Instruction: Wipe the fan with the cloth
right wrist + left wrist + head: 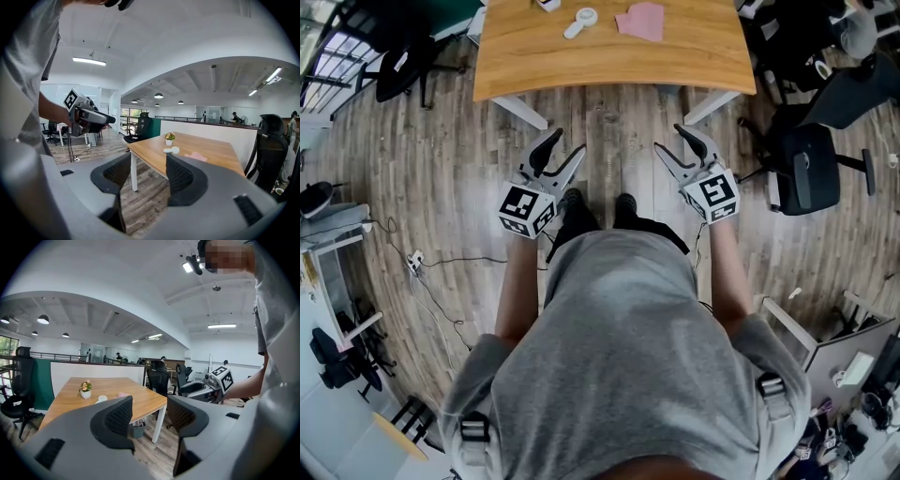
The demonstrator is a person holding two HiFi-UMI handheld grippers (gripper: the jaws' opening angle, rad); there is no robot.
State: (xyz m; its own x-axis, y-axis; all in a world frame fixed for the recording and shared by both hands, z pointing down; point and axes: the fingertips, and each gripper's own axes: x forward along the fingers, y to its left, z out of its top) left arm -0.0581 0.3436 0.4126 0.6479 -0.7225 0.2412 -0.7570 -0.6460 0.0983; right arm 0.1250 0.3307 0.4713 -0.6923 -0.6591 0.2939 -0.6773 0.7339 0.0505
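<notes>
An open-plan office with a wood-plank floor. A person stands a little back from a wooden bench (609,56), facing its near edge. On the far part of the bench lies a pink cloth (641,20), and near it on its left, not touching, is a small white handheld fan (580,22). A little potted plant (169,138) stands beyond them.

The left tongs (568,142) and the right tongs (669,139) hang over the floor short of the bench. Each has its jaws parted, with nothing between them but air.

As I judge it, the wiping has not begun. The cloth lies flat and untaken, and the fan is untouched. Everything is still to do: reaching in, picking up the cloth, steadying the fan and wiping it.

No brand, label or wording can be read on the fan or the cloth at this size. The only printing is the black-and-white square patterns on the marker cubes (525,210), which carry no letters.
</notes>
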